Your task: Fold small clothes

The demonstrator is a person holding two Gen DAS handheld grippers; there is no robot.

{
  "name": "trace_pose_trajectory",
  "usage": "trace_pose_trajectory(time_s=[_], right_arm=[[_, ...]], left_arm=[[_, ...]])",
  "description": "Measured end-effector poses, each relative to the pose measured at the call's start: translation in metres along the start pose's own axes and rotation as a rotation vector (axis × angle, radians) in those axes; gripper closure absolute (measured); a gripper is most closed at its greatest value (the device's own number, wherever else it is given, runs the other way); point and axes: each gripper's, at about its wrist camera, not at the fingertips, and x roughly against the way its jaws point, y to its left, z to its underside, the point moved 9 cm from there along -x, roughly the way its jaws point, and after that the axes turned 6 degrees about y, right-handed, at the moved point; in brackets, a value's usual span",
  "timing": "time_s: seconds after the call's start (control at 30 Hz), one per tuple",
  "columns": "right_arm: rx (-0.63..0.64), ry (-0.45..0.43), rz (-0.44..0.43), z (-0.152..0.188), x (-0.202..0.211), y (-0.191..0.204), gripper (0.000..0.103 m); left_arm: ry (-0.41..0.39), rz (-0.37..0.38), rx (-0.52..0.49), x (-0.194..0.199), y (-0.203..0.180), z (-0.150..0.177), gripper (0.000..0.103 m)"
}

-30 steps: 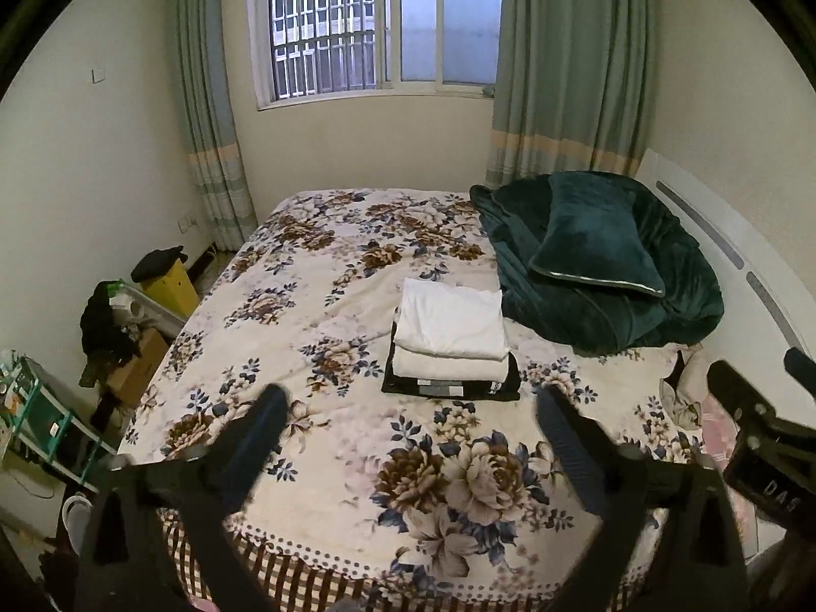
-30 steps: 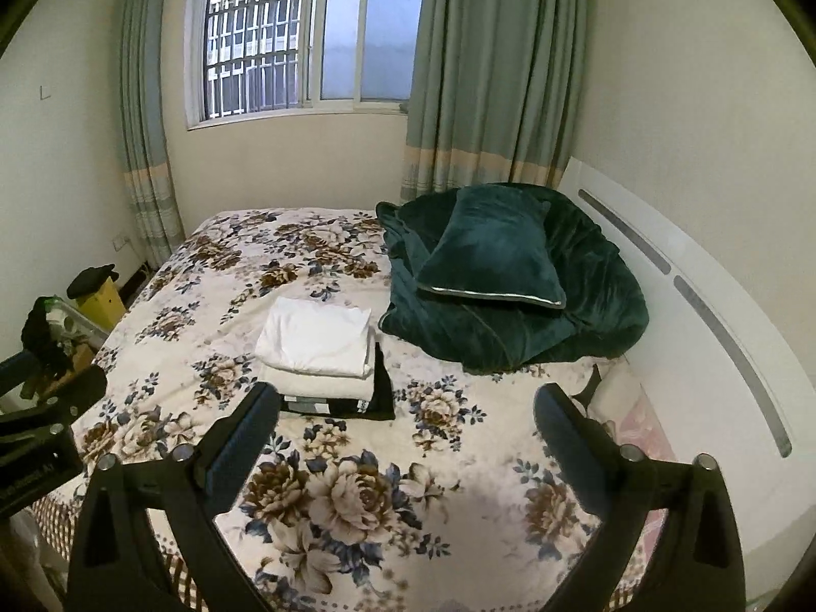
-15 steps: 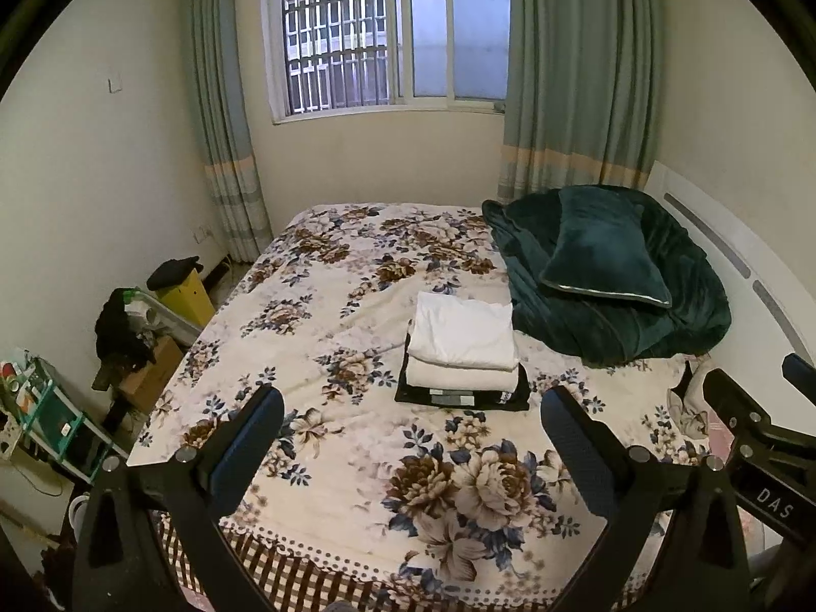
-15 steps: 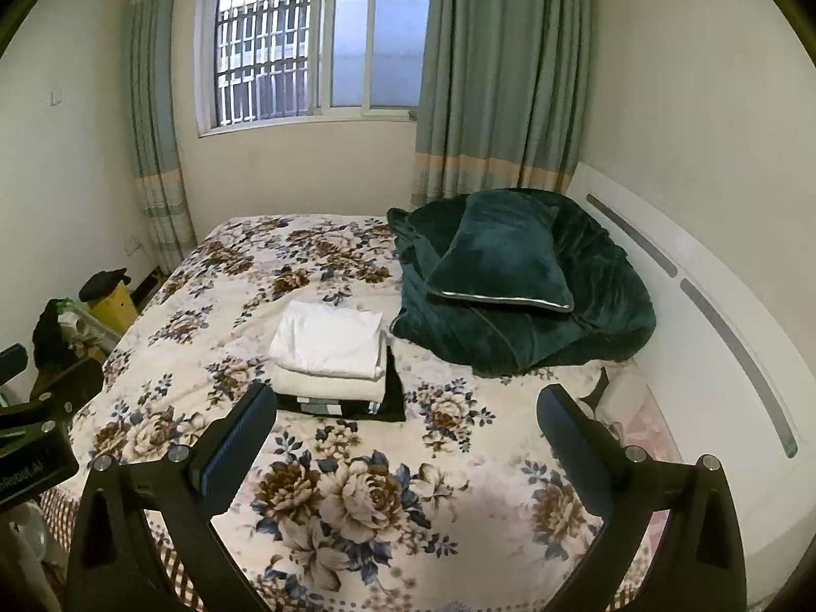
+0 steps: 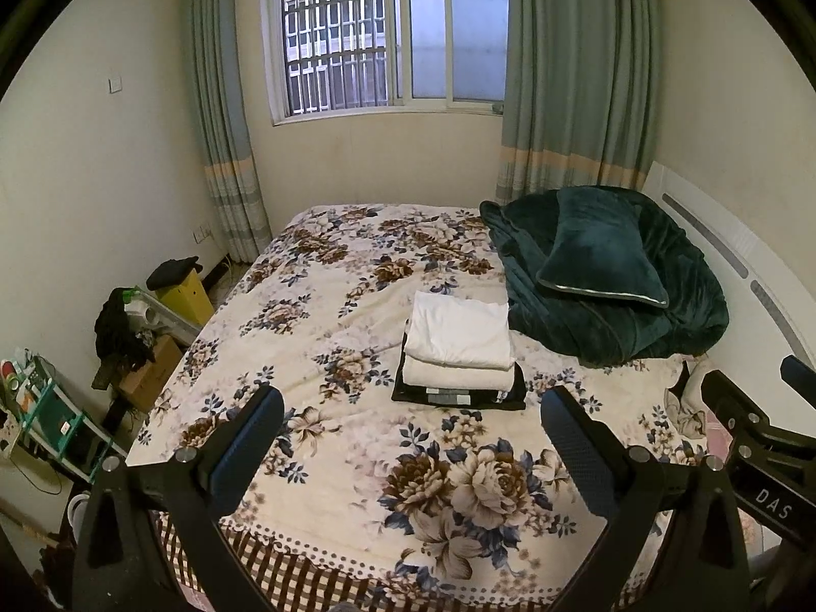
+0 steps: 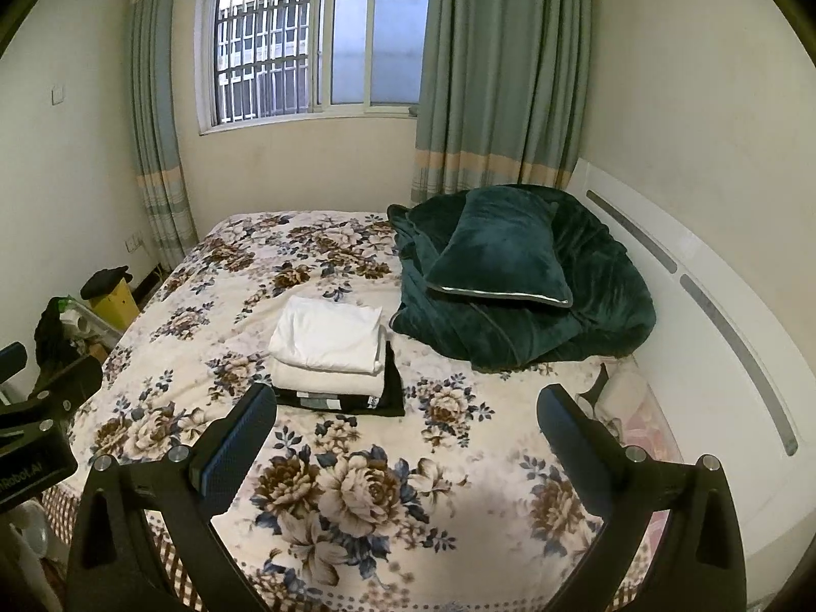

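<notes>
A stack of folded clothes (image 5: 459,352) lies in the middle of the floral bedspread (image 5: 357,459): a white piece on top, a cream one under it, a black one at the bottom. It also shows in the right wrist view (image 6: 331,352). My left gripper (image 5: 408,438) is open and empty, held above the bed's near edge, well short of the stack. My right gripper (image 6: 403,433) is open and empty too, beside it to the right. Part of the right gripper shows in the left view (image 5: 755,438).
A dark green blanket with a pillow (image 5: 607,280) is heaped at the right by the white headboard (image 6: 714,316). A small crumpled cloth (image 5: 688,408) lies near the right edge. Boxes, a yellow bin (image 5: 183,296) and a shelf stand on the floor at the left.
Both grippers have pulled back and risen from the bed, so the stack looks smaller and farther. Both stay open and empty.
</notes>
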Motion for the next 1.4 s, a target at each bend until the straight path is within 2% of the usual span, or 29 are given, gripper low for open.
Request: trace_pose_trajectory(time_s=[0.73, 1.4], right_arm=[[-0.003, -0.009, -0.013, 0.006, 0.0018, 0.0039, 0.0], [-0.007, -0.009, -0.02, 0.0073, 0.0028, 0.0044, 0.0]], left_arm=[[-0.006, -0.003, 0.001, 0.0032, -0.0034, -0.0081, 0.0], [-0.008, 0.007, 0.004, 0.0092, -0.0082, -0.0018, 0.0]])
